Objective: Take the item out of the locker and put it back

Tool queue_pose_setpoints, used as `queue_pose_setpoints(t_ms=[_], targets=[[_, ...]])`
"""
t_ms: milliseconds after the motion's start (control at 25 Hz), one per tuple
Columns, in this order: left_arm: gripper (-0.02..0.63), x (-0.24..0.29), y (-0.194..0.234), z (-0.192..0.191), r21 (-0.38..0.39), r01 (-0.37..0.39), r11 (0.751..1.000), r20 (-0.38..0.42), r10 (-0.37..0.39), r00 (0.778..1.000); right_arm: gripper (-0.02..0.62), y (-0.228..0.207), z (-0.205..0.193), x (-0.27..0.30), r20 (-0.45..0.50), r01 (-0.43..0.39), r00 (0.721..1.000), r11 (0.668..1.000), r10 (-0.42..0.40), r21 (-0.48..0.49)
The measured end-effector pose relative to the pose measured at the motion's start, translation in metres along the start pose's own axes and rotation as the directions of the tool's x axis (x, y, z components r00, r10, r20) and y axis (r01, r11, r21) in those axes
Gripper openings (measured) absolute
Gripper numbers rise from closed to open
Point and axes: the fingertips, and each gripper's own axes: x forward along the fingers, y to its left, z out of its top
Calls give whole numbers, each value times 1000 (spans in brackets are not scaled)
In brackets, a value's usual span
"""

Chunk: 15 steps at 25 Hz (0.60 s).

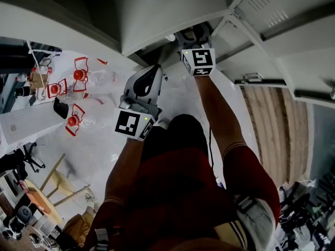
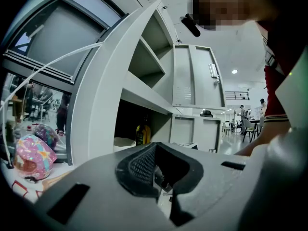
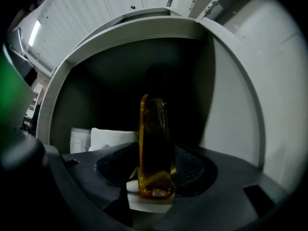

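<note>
Two grippers work at a grey metal locker point(image 3: 231, 109). The right gripper point(image 1: 192, 35) reaches into a dark compartment. Its jaws are spread and released, and a tall amber clear-plastic bottle point(image 3: 154, 143) stands upright between them on the compartment floor, with the pads close on either side. The left gripper point(image 1: 155, 71) hangs outside the locker, just beside the right forearm, with its jaws closed together on nothing.

Behind the bottle and to its left sits a white round tub point(image 3: 113, 137). Further left is a white labelled jar point(image 3: 79, 139), and both fill the back left corner. Between the bottle and the compartment's right wall the floor is bare, and the front opening is wide around the jaws.

A vented grey door panel point(image 1: 264, 4) stands open up and to the right of the right gripper.

Only the left gripper view gives the locker from the side: the bottle and tub in a lower compartment, shelves above, and a pink patterned rounded object point(image 2: 31, 155) by the window. Only the head view shows clear plastic bottles with red caps point(image 1: 78, 77) lying on the pale floor to the left, well apart from the locker, and a wooden slatted panel point(image 1: 272, 129) to the right.
</note>
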Motion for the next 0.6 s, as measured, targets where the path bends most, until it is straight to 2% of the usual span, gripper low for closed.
queue_pose_setpoints(t_ms=[600], targets=[[6,-2,-2,18,-21,-8,1000,3,8,1000,219,8,21,-26,-16,5,1000,999,-4,47]])
